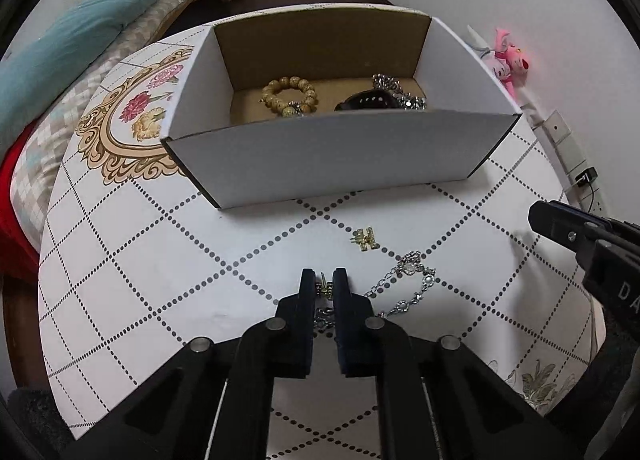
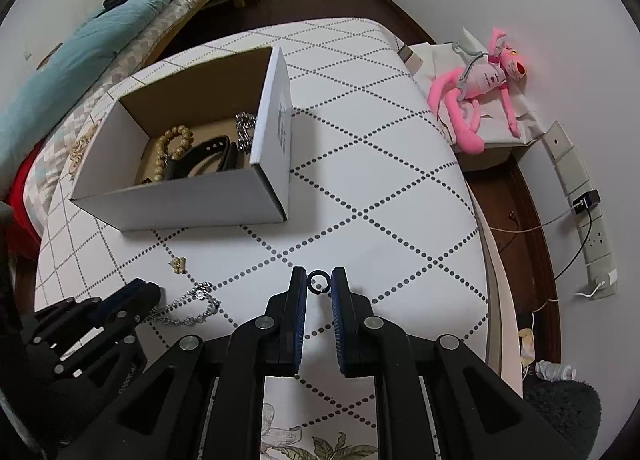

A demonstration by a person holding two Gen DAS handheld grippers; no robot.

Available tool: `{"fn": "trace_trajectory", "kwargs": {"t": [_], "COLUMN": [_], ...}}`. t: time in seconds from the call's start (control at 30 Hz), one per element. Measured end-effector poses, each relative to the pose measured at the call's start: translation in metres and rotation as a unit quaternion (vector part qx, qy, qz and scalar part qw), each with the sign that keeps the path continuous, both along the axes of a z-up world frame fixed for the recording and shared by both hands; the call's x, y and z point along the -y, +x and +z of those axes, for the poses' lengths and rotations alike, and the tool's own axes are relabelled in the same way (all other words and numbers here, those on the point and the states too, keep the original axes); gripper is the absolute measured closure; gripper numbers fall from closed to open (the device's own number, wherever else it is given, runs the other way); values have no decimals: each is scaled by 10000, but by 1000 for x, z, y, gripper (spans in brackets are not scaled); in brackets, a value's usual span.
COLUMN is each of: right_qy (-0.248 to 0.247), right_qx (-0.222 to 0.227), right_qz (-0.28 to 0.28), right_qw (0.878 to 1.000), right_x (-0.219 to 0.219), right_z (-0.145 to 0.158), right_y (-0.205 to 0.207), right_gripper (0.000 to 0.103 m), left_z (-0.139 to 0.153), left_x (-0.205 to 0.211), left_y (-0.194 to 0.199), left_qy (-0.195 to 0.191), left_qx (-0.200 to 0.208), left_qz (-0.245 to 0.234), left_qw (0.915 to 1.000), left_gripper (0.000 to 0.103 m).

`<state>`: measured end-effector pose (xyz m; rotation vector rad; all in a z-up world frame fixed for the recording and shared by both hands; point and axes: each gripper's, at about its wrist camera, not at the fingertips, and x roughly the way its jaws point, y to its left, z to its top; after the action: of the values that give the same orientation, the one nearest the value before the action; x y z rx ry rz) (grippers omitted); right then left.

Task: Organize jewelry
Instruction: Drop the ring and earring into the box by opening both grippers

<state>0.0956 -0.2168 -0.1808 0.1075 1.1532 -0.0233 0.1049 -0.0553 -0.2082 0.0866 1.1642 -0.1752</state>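
Note:
A white cardboard box (image 1: 320, 163) stands open on the table and also shows in the right wrist view (image 2: 180, 199). It holds a wooden bead bracelet (image 1: 289, 95), a black band (image 1: 366, 101) and a silver chain (image 1: 400, 91). My left gripper (image 1: 324, 284) is shut on a small gold earring (image 1: 323, 287) low over the table. A second gold earring (image 1: 366, 239) and a silver bracelet (image 1: 412, 284) lie on the table in front of the box. My right gripper (image 2: 319, 284) is shut on a small black ring (image 2: 319, 283) above the table.
The table (image 1: 160, 260) has a white cloth with dotted diamond lines and a floral border. A bed with a teal blanket (image 1: 80, 31) lies to the left. A pink plush toy (image 2: 476, 87) sits on a low stand to the right. A power strip (image 2: 588, 215) hangs on the wall.

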Motion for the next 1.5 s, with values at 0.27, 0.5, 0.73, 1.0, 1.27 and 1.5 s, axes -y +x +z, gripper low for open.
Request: {"fn": "trace_trajectory", "kwargs": {"t": [0.27,0.5,0.73,1.0,1.27,1.5], "right_qy": [457,668,623,408,-340,-567], "right_qx": [397,576,47,-261,-119,112], "right_qz": [105,432,679,661,485,335], "right_qw": [9981,9952,9957,9966,9982,9978], "right_x": [-2,-14,-29,-31,-27,-21], "right_z": [50,83,64,52,59,73], "right_y": [3,57,119,139,128,112], "right_gripper": [90,90,90,35,0,0], "left_z": [68,91,77,73,81,98], "left_x": [-19,-38,-42,-49,-57,-60], "left_y": [16,77,122,132,123,109], "left_qy": [-680,-759,-726,-319,23,148], "left_qx": [330,348,-254,-382,76,345], "left_qz": [87,274,374,656,780,814], "left_qw": [9971,9961,9963,9966,9969,9960], "left_gripper": [97,97,93,48,0,0]}}
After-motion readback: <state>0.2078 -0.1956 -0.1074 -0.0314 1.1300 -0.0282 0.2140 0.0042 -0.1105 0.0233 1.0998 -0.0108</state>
